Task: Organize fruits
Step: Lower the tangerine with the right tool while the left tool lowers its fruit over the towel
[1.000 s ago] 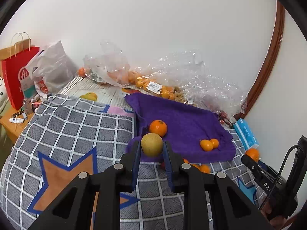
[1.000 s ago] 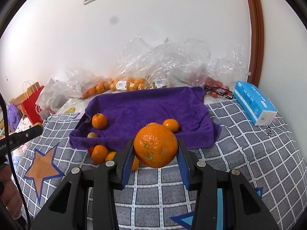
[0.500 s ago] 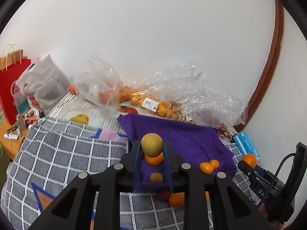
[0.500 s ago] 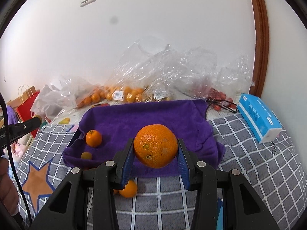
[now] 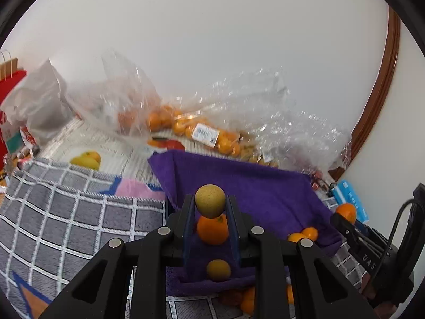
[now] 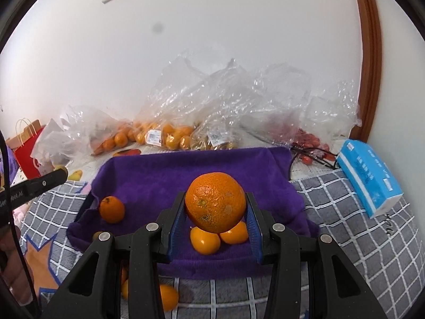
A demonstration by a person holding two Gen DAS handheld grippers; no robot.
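Two fruits gripped: left fingers (image 5: 209,212) pinch a pear (image 5: 210,200), probably; right fingers (image 6: 215,219) clamp an orange (image 6: 215,206); each should be lowered onto the towel (image 6: 191,175) before release

The clear plastic bags (image 5: 127,111) along the wall are motion-blurred in the left wrist view, so their fruit cannot be counted. The red paper bag (image 5: 9,101) is cut off by the picture's left edge. Oranges on the bed (image 6: 167,297) lie partly hidden behind the right hand-held gripper (image 6: 215,232). The print on the blue box (image 6: 372,178) is too small to read.
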